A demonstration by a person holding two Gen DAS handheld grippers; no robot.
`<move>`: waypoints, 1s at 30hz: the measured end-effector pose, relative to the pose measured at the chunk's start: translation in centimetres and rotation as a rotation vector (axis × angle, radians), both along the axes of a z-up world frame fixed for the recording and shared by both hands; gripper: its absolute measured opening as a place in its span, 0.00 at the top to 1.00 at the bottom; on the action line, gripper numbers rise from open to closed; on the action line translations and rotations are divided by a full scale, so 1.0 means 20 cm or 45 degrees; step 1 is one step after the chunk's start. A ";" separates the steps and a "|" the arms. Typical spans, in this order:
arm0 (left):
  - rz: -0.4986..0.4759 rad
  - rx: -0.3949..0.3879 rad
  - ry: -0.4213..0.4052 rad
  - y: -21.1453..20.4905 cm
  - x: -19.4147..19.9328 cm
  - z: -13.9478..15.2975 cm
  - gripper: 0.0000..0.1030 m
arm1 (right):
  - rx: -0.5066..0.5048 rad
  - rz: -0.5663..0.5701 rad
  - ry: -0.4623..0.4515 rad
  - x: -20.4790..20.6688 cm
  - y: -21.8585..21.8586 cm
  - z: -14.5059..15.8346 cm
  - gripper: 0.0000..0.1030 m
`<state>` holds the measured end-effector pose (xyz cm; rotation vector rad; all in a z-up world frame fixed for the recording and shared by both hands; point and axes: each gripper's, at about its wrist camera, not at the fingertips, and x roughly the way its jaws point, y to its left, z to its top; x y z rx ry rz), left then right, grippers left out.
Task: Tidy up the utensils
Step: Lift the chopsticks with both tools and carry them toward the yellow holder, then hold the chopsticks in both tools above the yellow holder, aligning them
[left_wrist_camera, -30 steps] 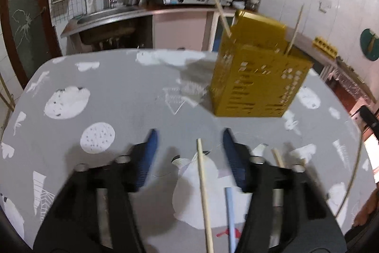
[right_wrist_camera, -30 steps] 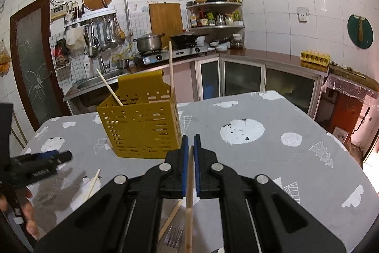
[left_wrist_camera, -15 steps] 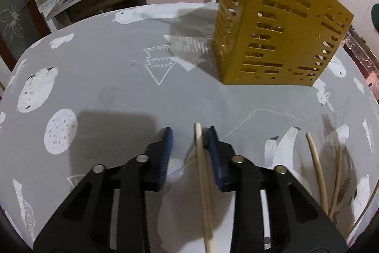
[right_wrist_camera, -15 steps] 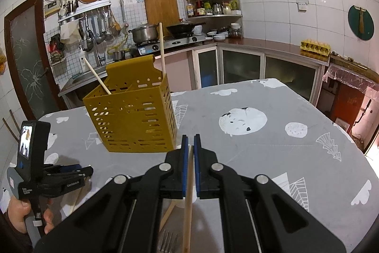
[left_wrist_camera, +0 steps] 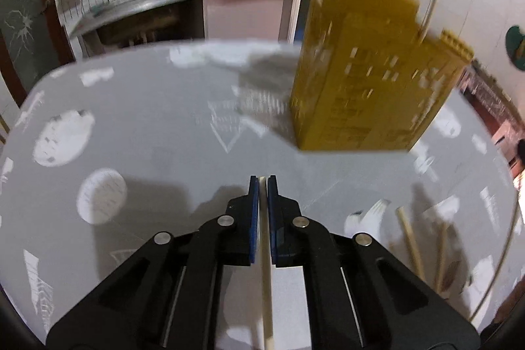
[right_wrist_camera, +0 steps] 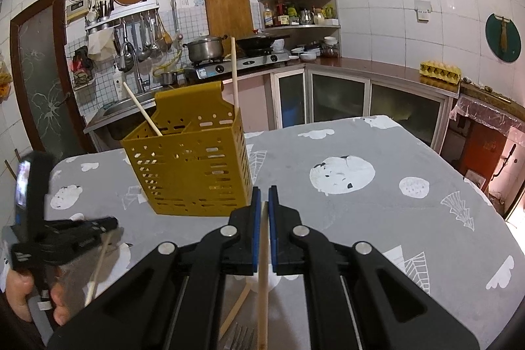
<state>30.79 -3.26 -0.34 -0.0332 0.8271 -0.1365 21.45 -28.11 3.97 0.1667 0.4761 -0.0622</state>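
Left gripper (left_wrist_camera: 262,182): a matt black frame of angular linkage arms is seen, fastened by round silver screw heads set in pairs on each side. Its two fingers (left_wrist_camera: 252,218) are faced with narrow blue pads, and pale metal rods are visible within the frame openings.

Right gripper (right_wrist_camera: 264,195): the same construction is noted, with black arms, silver screws and blue-faced fingers (right_wrist_camera: 254,228).

In the right wrist view, a small lit screen is carried on the left unit's black handle, with white lettering along its side. The holding hand (right_wrist_camera: 19,297) is partly shown; no sleeve can be made out.
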 end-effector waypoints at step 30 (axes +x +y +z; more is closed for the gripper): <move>-0.013 -0.057 -0.014 0.10 0.02 0.06 0.79 | -0.006 0.014 -0.103 0.01 -0.01 0.10 0.95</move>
